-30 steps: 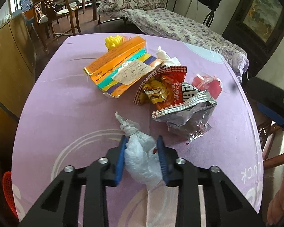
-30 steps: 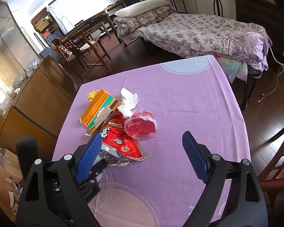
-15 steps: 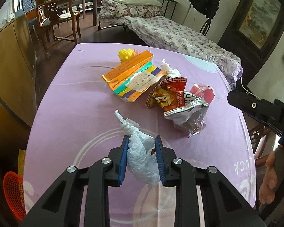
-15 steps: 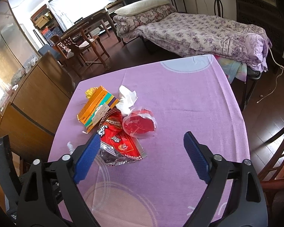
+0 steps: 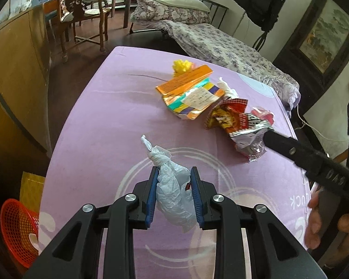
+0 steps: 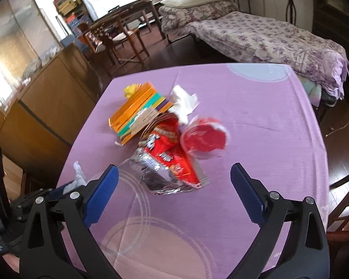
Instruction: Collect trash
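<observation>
My left gripper [image 5: 173, 176] is shut on a crumpled white plastic bag [image 5: 174, 190], lifted a little off the purple tablecloth [image 5: 100, 139]. Farther off lies a trash pile: an orange box [image 5: 186, 86], a red snack wrapper with silver lining [image 5: 239, 125], white tissue [image 5: 225, 88], a yellow scrap [image 5: 181, 66] and a red-lidded clear cup [image 6: 203, 137]. My right gripper [image 6: 174, 180] hovers just in front of the snack wrapper [image 6: 172, 160], its jaws opening wide with nothing touching the pads. Its black body [image 5: 302, 155] enters the left wrist view from the right.
A red plastic basket [image 5: 18, 230] sits on the floor left of the table. A wooden cabinet [image 6: 46, 107] stands to the left, chairs [image 5: 83, 16] and a bed [image 6: 267, 37] lie beyond. A chair back [image 6: 344, 200] stands at the right edge. A hand [image 5: 318, 223] holds the right gripper's handle.
My left gripper has pulled back and risen with the white bag. My right gripper has moved in toward the snack wrapper, its jaws spreading wider, and has come into the left wrist view.
</observation>
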`<state>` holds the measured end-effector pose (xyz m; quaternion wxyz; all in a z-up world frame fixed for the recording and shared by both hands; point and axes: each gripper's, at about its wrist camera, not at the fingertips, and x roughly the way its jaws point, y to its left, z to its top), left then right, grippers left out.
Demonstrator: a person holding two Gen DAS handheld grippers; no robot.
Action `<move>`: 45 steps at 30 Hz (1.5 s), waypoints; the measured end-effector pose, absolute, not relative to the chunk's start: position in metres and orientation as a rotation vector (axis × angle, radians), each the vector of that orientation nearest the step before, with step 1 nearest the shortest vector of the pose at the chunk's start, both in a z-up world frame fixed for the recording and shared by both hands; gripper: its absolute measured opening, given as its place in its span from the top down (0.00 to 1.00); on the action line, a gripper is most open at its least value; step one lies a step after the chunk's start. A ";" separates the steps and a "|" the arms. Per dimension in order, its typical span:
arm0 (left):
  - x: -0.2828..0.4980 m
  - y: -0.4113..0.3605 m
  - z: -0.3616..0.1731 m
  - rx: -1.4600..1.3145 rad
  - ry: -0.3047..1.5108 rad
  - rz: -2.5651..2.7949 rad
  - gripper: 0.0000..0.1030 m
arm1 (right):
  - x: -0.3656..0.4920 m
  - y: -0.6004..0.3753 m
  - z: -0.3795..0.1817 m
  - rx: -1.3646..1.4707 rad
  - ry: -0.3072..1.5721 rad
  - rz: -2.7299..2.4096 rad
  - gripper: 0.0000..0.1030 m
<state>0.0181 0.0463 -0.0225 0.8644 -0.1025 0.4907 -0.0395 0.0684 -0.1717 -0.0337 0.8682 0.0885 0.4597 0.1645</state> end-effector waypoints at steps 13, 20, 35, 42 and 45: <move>0.018 0.052 -0.029 -0.238 1.041 -0.081 0.73 | 0.066 -0.144 -0.048 0.025 0.993 0.324 0.46; 0.019 0.053 -0.031 -0.230 1.041 -0.076 0.73 | 0.057 -0.151 -0.035 0.043 0.989 0.343 0.86; 0.020 0.056 -0.033 -0.234 1.037 -0.076 0.73 | 0.054 -0.201 -0.012 0.239 0.997 0.462 0.92; 0.019 0.061 -0.032 -0.244 1.037 -0.078 0.73 | 0.055 -0.196 -0.021 0.241 1.025 0.457 0.61; 0.019 0.062 -0.031 -0.259 1.035 -0.080 0.73 | 0.059 -0.216 -0.016 0.356 0.946 0.391 0.44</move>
